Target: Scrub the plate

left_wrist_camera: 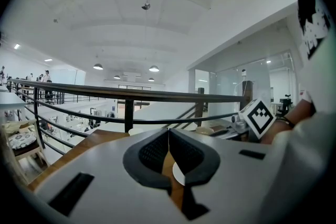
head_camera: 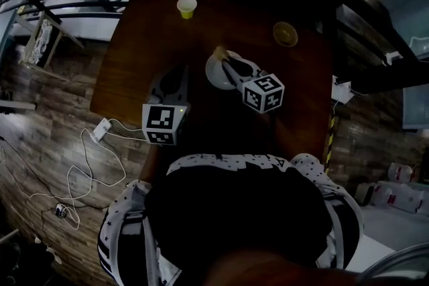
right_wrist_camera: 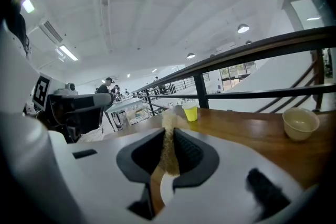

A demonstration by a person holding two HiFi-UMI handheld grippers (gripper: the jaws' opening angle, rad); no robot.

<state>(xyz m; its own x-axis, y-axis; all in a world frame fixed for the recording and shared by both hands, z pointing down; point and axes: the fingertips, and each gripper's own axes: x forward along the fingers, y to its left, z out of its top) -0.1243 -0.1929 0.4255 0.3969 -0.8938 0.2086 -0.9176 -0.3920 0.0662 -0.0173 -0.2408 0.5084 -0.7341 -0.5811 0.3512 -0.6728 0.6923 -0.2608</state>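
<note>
A white plate (head_camera: 216, 75) lies on the brown table (head_camera: 141, 37), with a sliver of the plate (right_wrist_camera: 164, 190) showing under the right jaws. My right gripper (head_camera: 229, 63) hangs over it, shut on a tan scrubbing sponge (right_wrist_camera: 169, 145) whose tip (head_camera: 220, 51) pokes past the plate's far rim. My left gripper (head_camera: 177, 79) is just left of the plate, jaws pressed together with nothing between them. In the left gripper view the gripper (left_wrist_camera: 168, 136) is shut, and a bit of the plate (left_wrist_camera: 178, 174) shows behind the jaws.
A yellow cup (head_camera: 187, 7) stands at the table's far edge, and a small beige bowl (head_camera: 285, 33) at the far right. Black railings (right_wrist_camera: 247, 93) run behind the table. White cables (head_camera: 94, 144) trail over the floor at the left.
</note>
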